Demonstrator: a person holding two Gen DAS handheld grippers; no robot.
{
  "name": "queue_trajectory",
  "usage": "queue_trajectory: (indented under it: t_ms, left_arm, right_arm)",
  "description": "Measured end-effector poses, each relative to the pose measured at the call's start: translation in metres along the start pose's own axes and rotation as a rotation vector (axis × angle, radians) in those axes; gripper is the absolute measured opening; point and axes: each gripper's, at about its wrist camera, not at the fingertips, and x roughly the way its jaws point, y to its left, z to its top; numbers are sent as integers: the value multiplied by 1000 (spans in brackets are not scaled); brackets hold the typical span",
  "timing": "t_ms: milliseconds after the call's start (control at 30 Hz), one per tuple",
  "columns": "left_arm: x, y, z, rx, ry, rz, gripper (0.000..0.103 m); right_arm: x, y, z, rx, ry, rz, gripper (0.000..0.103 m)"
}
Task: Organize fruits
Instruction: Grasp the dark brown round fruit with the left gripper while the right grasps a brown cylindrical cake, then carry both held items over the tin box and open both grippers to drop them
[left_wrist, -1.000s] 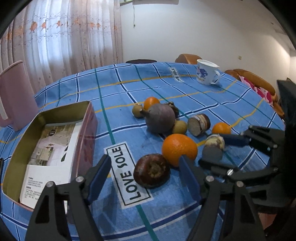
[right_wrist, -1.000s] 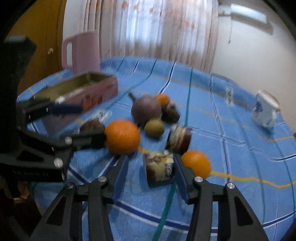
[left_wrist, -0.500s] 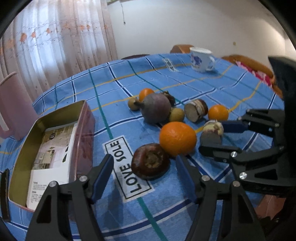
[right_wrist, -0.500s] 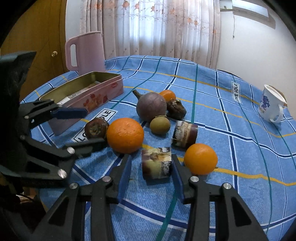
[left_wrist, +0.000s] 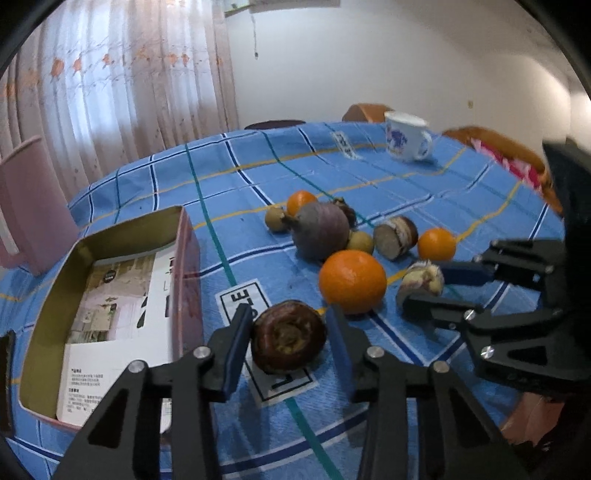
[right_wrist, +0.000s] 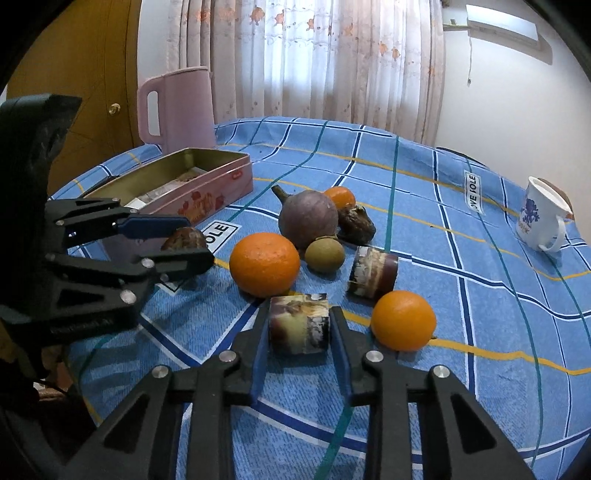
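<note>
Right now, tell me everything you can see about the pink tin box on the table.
The pink tin box is a long rectangular metal container, open with no lid, gold inside and pink outside with printed pictures on its side. It sits flat on the blue checked tablecloth, in front of the pink jug. A printed white paper packet lies inside. Neither gripper touches it.

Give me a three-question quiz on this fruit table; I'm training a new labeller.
1. True or false: the tin already holds an orange.
2. Which item sits between the right gripper fingers?
A. big orange
B. cane piece
C. mug
3. Fill in: the left gripper brackets the dark round ____.

Key:
1. False; only printed paper shows inside.
2. B
3. fruit
</note>
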Motion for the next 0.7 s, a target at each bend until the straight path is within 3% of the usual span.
queue_trajectory:
  t_ms: [233,700]
  left_arm:
    - [-16,8,2,-52,-61,-37,43]
    - [-37,23,6,-93,-161,56,43]
  right_arm:
    - [-8,2,-2,-7,-54,0,32]
    - [-16,11,10,-34,-122,13,32]
